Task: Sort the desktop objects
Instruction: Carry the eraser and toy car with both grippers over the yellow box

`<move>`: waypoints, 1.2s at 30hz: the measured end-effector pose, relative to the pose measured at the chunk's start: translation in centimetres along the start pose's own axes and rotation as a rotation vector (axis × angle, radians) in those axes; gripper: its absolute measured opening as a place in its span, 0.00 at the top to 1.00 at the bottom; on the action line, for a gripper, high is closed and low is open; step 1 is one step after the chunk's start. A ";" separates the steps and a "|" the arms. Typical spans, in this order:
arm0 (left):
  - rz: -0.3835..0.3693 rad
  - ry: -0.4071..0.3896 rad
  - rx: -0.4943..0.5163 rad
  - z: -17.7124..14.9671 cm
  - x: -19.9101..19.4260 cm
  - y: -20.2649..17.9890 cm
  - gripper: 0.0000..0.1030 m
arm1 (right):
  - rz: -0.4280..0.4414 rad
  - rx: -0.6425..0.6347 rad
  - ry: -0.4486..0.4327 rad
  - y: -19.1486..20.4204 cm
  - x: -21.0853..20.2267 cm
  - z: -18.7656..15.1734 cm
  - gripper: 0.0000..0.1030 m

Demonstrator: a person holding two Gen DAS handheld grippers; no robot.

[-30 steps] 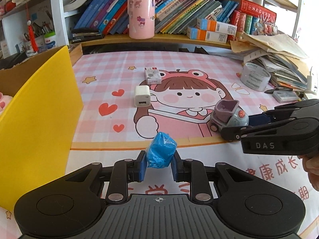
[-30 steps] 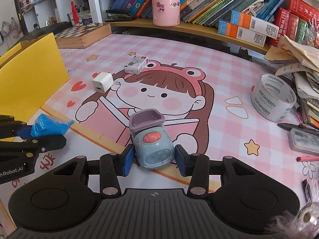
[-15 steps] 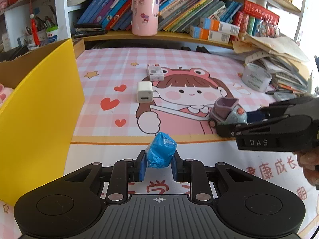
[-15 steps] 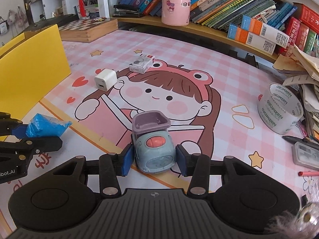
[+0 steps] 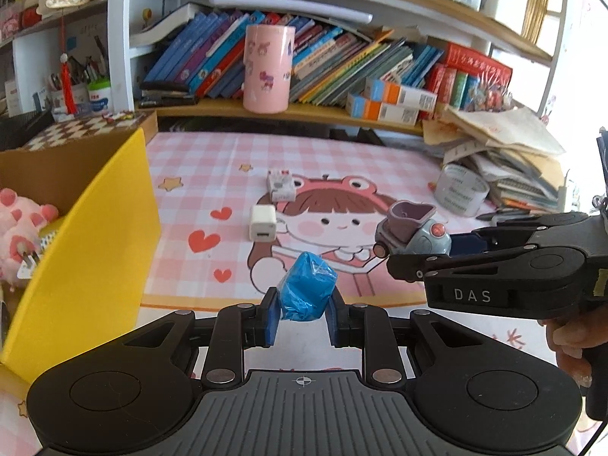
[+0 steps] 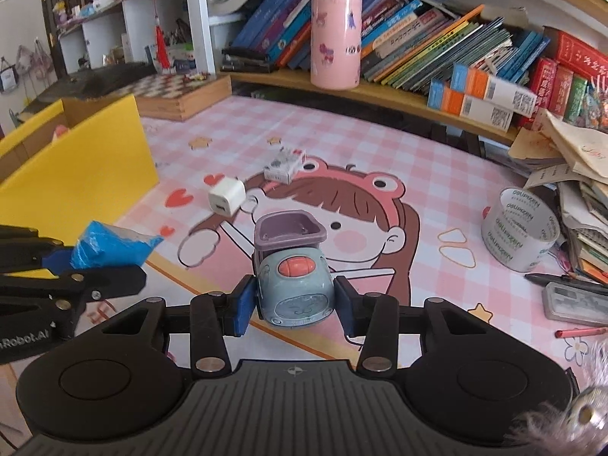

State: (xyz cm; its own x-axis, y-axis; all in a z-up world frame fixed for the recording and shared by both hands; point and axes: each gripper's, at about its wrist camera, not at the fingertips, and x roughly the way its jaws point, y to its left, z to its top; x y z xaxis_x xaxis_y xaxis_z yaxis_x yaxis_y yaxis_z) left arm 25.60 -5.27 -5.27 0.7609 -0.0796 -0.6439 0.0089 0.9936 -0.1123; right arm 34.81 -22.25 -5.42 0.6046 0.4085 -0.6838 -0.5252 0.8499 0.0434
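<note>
My left gripper (image 5: 302,313) is shut on a crumpled blue wrapper (image 5: 307,292), held above the pink cartoon desk mat (image 5: 212,167). My right gripper (image 6: 295,302) is shut on a small grey-blue toy car (image 6: 294,277) with a purple top, lifted off the mat. In the left wrist view the toy car (image 5: 412,230) shows at right in the right gripper (image 5: 395,262). The right wrist view catches the blue wrapper (image 6: 108,245) at left. A white charger cube (image 5: 263,224) and a small white box (image 5: 281,185) lie on the mat beyond.
A yellow box (image 5: 91,243) with a pink plush toy (image 5: 19,228) inside stands at left. A tape roll (image 6: 518,228), pens and a paper stack (image 5: 505,152) crowd the right side. A pink cup (image 5: 268,68) and books (image 5: 357,64) fill the back shelf.
Both grippers have risen with their objects; the toy car has left the mat and the desk looks farther below. Grips are unchanged.
</note>
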 end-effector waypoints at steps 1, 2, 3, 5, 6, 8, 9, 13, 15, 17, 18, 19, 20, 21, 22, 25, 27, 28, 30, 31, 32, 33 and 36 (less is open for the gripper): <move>-0.011 -0.006 -0.004 0.0 -0.3 0.1 0.77 | 0.001 0.005 -0.006 0.1 -0.4 0.1 0.60; -0.018 -0.010 -0.008 0.1 -0.5 0.1 0.77 | 0.001 0.007 -0.013 0.2 -0.8 0.2 0.60; -0.026 -0.016 -0.012 0.1 -0.8 0.2 0.77 | -0.001 0.007 -0.020 0.4 -1.3 0.2 0.60; -0.040 -0.025 -0.012 0.2 -1.4 0.3 0.77 | -0.010 0.009 -0.029 0.7 -2.0 0.2 0.60; -0.046 -0.030 -0.011 0.2 -1.8 0.3 0.77 | -0.014 0.016 -0.031 0.8 -2.4 0.1 0.60; -0.063 -0.043 -0.006 0.2 -2.8 0.5 0.77 | -0.023 0.037 -0.036 1.1 -3.2 0.0 0.60; -0.071 -0.050 0.000 0.3 -3.4 0.6 0.77 | -0.030 0.049 -0.039 1.3 -3.7 -0.1 0.60; -0.100 -0.073 0.027 0.2 -5.4 1.2 0.77 | -0.051 0.099 -0.060 2.3 -5.8 -0.5 0.60; -0.111 -0.082 0.035 0.2 -6.4 1.8 0.77 | -0.061 0.125 -0.067 3.0 -6.9 -0.8 0.60; -0.120 -0.094 0.045 0.1 -7.3 2.3 0.77 | -0.067 0.146 -0.070 3.6 -7.8 -1.2 0.60; -0.126 -0.100 0.047 0.0 -7.8 2.6 0.77 | -0.069 0.156 -0.070 3.9 -8.2 -1.4 0.60; -0.133 -0.103 0.049 -0.1 -8.2 2.9 0.77 | -0.074 0.163 -0.069 4.4 -8.5 -1.6 0.60; -0.138 -0.105 0.052 -0.2 -8.6 3.2 0.77 | -0.080 0.166 -0.068 4.8 -8.8 -1.8 0.60; -0.142 -0.106 0.055 -0.4 -8.9 3.4 0.77 | -0.088 0.167 -0.068 5.2 -9.1 -2.0 0.60; -0.148 -0.107 0.057 -0.5 -9.3 3.7 0.77 | -0.096 0.169 -0.068 5.7 -9.5 -2.2 0.60; -0.163 -0.109 0.062 -1.0 -10.3 4.4 0.77 | -0.109 0.181 -0.067 6.9 -10.2 -2.7 0.60; -0.175 -0.112 0.061 -1.2 -10.9 5.0 0.77 | -0.116 0.186 -0.066 7.6 -10.7 -3.0 0.60; -0.180 -0.114 0.060 -1.4 -11.2 5.2 0.77 | -0.118 0.188 -0.065 8.0 -10.9 -3.1 0.60; -0.192 -0.117 0.057 -1.7 -11.8 5.8 0.77 | -0.120 0.190 -0.063 9.0 -11.3 -3.4 0.60; -0.197 -0.118 0.058 -1.9 -12.1 6.1 0.77 | -0.120 0.189 -0.062 9.5 -11.4 -3.5 0.60; -0.202 -0.119 0.060 -2.0 -12.3 6.3 0.77 | -0.122 0.187 -0.061 10.1 -11.5 -3.6 0.60; -0.210 -0.119 0.063 -2.3 -12.6 6.6 0.77 | -0.124 0.187 -0.061 10.6 -11.6 -3.7 0.60; -0.233 -0.114 0.069 -2.8 -13.2 7.4 0.77 | -0.133 0.193 -0.061 12.3 -11.9 -4.1 0.60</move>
State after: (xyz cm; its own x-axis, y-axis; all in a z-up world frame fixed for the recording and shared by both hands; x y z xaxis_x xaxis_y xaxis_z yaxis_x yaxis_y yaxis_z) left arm 13.78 2.91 0.26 0.8014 -0.3016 -0.5165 0.2342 0.9528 -0.1931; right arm 18.71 -18.05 0.23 0.6990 0.3035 -0.6475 -0.3184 0.9429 0.0982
